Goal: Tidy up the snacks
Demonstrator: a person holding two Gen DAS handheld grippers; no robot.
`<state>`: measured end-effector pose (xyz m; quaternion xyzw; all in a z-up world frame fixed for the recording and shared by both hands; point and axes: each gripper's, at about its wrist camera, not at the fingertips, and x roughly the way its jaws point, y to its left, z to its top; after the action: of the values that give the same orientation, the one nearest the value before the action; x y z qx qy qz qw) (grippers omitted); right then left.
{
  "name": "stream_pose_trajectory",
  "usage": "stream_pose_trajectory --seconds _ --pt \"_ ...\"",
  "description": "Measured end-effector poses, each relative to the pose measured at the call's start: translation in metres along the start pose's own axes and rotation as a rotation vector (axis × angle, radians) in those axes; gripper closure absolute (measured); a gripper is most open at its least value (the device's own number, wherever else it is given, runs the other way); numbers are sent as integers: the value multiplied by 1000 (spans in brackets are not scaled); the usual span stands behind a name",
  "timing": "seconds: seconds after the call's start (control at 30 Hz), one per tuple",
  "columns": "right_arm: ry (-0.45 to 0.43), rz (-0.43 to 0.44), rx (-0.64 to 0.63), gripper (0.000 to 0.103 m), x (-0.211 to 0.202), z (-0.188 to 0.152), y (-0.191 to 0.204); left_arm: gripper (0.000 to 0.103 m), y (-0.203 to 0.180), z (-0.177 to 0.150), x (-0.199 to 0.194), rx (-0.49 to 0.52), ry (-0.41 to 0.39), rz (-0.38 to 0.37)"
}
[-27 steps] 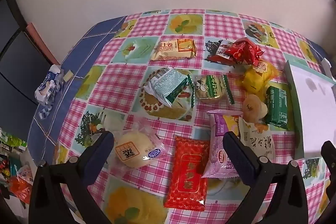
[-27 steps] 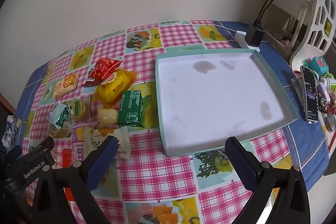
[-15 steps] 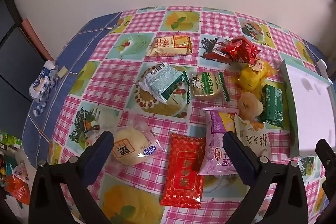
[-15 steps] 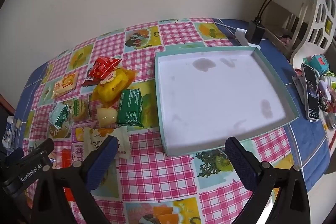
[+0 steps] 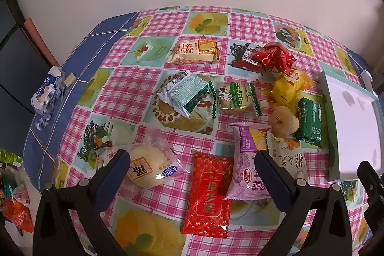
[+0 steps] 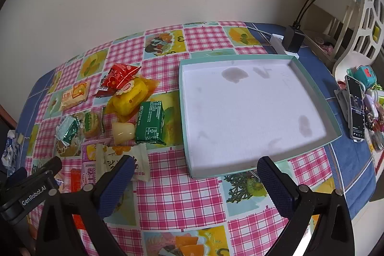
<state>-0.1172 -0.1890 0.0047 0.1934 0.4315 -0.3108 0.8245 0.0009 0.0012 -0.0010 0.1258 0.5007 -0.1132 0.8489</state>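
Note:
Several wrapped snacks lie on the checked tablecloth: a red packet point(image 5: 208, 193), a purple packet point(image 5: 247, 167), a round bun in clear wrap point(image 5: 148, 166), a teal packet point(image 5: 187, 94) and a green packet point(image 5: 309, 121) point(image 6: 150, 122). An empty white tray with a teal rim point(image 6: 240, 112) point(image 5: 352, 126) sits to their right. My left gripper point(image 5: 192, 160) is open and empty above the red packet and the bun. My right gripper point(image 6: 194, 167) is open and empty above the tray's near edge.
A phone point(image 6: 356, 107) and small items lie on the blue cloth right of the tray. A charger and cable point(image 6: 291, 36) sit behind the tray. A crumpled blue-white wrapper point(image 5: 48, 92) lies at the table's left edge. A wall stands behind the table.
The left gripper has drawn slightly back and up, so the snacks look a little farther away. The right gripper has barely moved. Both stay open.

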Motion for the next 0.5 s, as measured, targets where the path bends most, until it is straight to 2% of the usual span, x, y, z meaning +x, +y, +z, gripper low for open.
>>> stream_pose_trajectory --seconds 0.5 --pt "1 -1 1 0 0 0 0 0 1 -1 4 -10 21 4"
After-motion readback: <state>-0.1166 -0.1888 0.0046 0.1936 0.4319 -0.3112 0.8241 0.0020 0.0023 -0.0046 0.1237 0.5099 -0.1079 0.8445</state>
